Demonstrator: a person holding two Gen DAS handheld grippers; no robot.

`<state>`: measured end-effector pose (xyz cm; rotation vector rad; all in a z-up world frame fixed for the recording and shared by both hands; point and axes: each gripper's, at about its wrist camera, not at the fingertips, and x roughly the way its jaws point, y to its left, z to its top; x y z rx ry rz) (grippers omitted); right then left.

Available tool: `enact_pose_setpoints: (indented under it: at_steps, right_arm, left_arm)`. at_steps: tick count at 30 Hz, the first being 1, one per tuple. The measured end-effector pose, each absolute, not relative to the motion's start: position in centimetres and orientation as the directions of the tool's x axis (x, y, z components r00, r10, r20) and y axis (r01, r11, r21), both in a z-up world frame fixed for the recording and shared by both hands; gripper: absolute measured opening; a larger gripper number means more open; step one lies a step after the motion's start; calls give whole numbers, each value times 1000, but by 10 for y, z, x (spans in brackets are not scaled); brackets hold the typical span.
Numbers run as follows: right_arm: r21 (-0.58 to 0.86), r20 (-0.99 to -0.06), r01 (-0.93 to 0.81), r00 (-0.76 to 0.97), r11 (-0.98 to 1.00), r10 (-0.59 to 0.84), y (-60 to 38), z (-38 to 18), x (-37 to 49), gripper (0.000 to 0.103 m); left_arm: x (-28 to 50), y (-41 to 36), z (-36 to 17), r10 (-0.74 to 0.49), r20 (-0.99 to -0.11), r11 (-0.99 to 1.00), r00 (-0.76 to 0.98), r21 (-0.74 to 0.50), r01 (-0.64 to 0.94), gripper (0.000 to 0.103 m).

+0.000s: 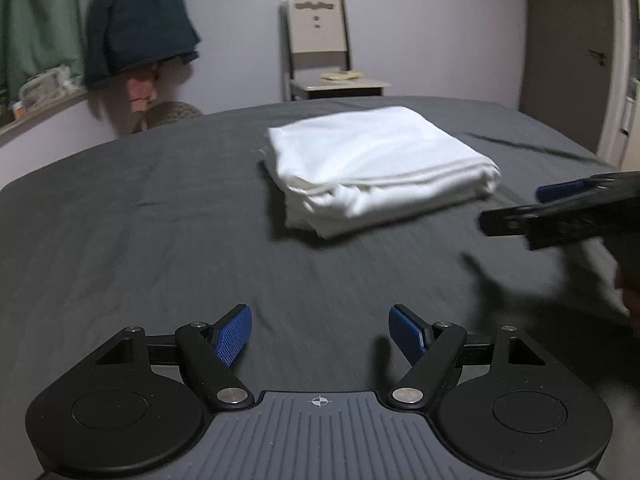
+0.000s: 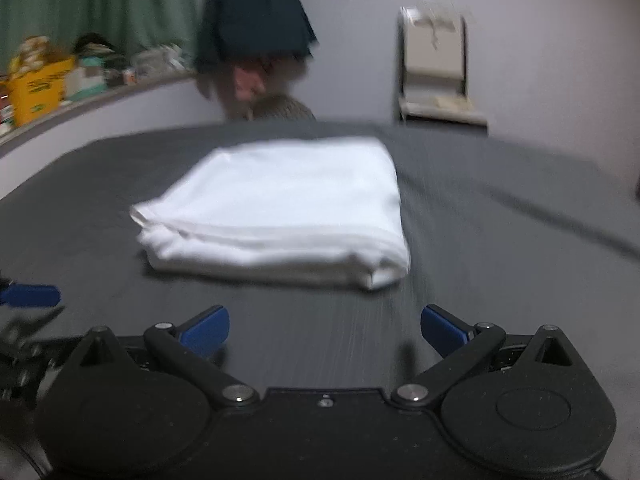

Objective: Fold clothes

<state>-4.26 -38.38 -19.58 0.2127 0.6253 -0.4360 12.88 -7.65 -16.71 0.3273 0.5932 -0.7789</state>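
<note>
A white garment (image 1: 380, 168) lies folded into a thick rectangle on the dark grey bed sheet (image 1: 140, 220); it also shows in the right wrist view (image 2: 280, 208). My left gripper (image 1: 320, 332) is open and empty, well short of the garment. My right gripper (image 2: 325, 328) is open and empty, just in front of the garment's near edge. The right gripper shows from the side in the left wrist view (image 1: 516, 208). A blue pad of the left gripper (image 2: 32, 295) shows at the left edge of the right wrist view.
A chair (image 1: 320, 48) stands against the far wall behind the bed. A dark jacket (image 1: 136, 20) hangs at the left, beside green curtains (image 1: 36, 28). A cluttered ledge (image 2: 60, 76) runs along the left wall. A door (image 1: 572, 48) is at the right.
</note>
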Motion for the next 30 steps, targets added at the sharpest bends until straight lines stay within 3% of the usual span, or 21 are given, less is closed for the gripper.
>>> enact_pose_setpoints:
  at_steps: [4, 5, 8, 23, 30]
  right_arm:
    - [48, -594, 484, 717, 873, -365, -379, -212, -42, 103]
    - [32, -595, 474, 716, 880, -365, -375, -214, -40, 103]
    - [-7, -591, 465, 712, 885, -379, -368, -215, -38, 103]
    - [9, -606, 413, 727, 911, -324, -365, -213, -42, 103]
    - [10, -606, 413, 727, 911, -323, -367, -212, -42, 103]
  left_arm:
    - [130, -79, -178, -562, -609, 657, 559, 82, 750, 79]
    - [132, -80, -180, -558, -605, 671, 567, 73, 738, 93]
    - [138, -83, -187, -511, -606, 733, 609, 63, 677, 103]
    - [154, -112, -195, -405, -606, 829, 685, 72, 555, 103]
    - [158, -111, -196, -414, -609, 830, 676, 53, 556, 103]
